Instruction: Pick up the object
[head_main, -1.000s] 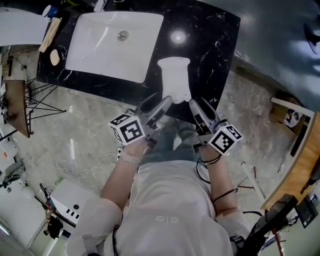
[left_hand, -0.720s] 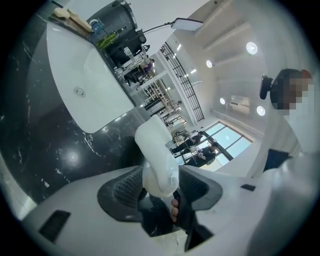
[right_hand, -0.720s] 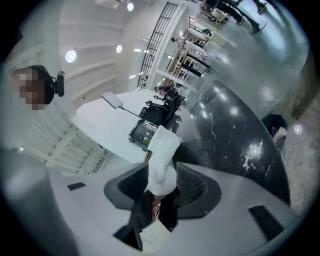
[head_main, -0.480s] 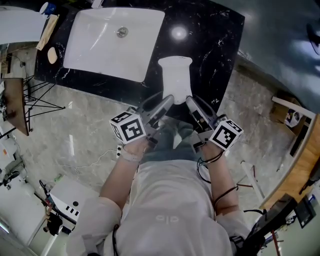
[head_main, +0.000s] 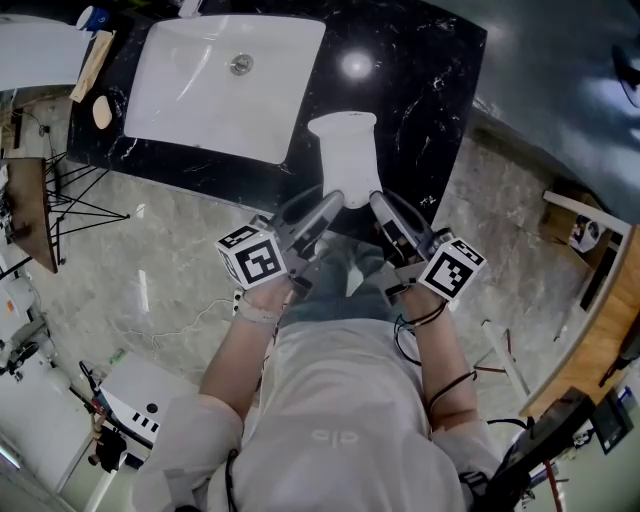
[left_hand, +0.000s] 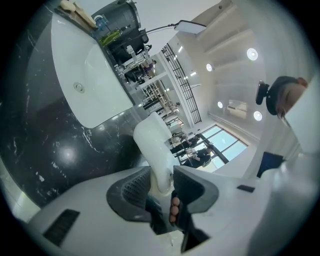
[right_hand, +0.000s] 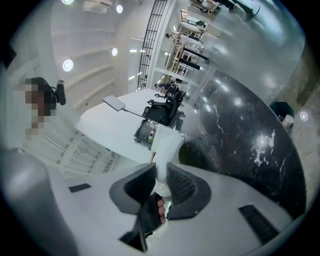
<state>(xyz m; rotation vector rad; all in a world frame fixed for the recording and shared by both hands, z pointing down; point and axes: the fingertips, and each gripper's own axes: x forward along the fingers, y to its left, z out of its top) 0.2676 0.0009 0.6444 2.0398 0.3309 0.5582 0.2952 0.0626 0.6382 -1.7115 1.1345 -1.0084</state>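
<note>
A white vase (head_main: 345, 150) stands on the black marble counter (head_main: 425, 90), just right of the sink; its narrow foot points toward me. My left gripper (head_main: 330, 203) meets the foot from the left and my right gripper (head_main: 378, 205) from the right. In the left gripper view the vase (left_hand: 154, 142) runs down between the jaws of the left gripper (left_hand: 161, 184), which are closing, and both pads touch it. In the right gripper view the vase (right_hand: 165, 145) sits pinched in the right gripper (right_hand: 161, 184), whose jaws are closing too.
A white rectangular sink (head_main: 230, 80) is sunk into the counter's left half. A wooden brush and a soap-like piece (head_main: 100, 75) lie at the counter's far left end. The counter's front edge runs just under the grippers, with a stone floor (head_main: 150, 260) below.
Both grippers have moved in from beside the vase's foot and their jaws have narrowed onto it. The vase sits slightly further left in the head view.
</note>
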